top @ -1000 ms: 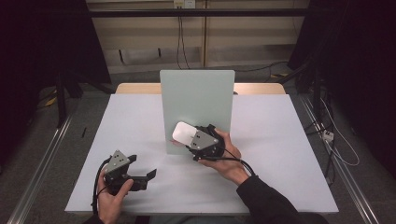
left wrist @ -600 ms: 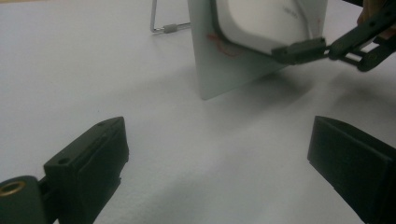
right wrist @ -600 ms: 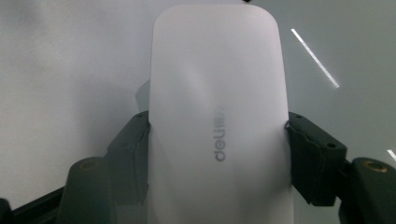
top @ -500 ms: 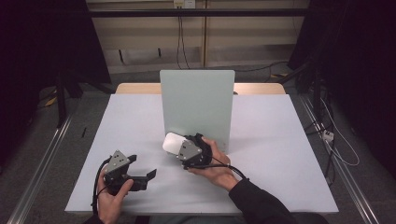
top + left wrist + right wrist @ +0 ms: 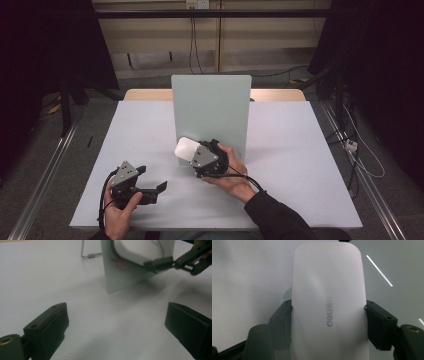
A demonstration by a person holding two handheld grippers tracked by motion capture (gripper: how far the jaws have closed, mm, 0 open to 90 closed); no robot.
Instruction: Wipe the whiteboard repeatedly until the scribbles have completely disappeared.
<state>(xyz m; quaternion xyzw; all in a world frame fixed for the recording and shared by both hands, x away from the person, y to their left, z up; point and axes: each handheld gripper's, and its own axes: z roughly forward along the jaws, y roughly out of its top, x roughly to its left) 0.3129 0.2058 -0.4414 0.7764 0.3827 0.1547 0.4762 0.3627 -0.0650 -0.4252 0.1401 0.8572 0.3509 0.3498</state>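
A pale green-white board (image 5: 210, 110) stands upright in the middle of the table. My right gripper (image 5: 196, 154) is shut on a white eraser (image 5: 186, 148) at the board's lower left corner. In the right gripper view the two jaws clamp the long sides of the eraser (image 5: 328, 302), which bears a grey brand mark. My left gripper (image 5: 151, 178) rests low over the table at the front left, open and with nothing in it. In the left gripper view, beyond its wide-apart jaws, the eraser (image 5: 140, 250) lies against the board (image 5: 135, 272), above a red scribble (image 5: 118, 263).
The white table top (image 5: 300, 165) reaches out around the board on all sides. A wire stand leg (image 5: 86, 256) props the board from behind. Metal rails (image 5: 45, 175) run along both table sides, and cables lie on the floor (image 5: 350, 145) at the right.
The right gripper has carried the eraser left and down across the board's lower part, then held near the lower left corner. The left gripper has not moved.
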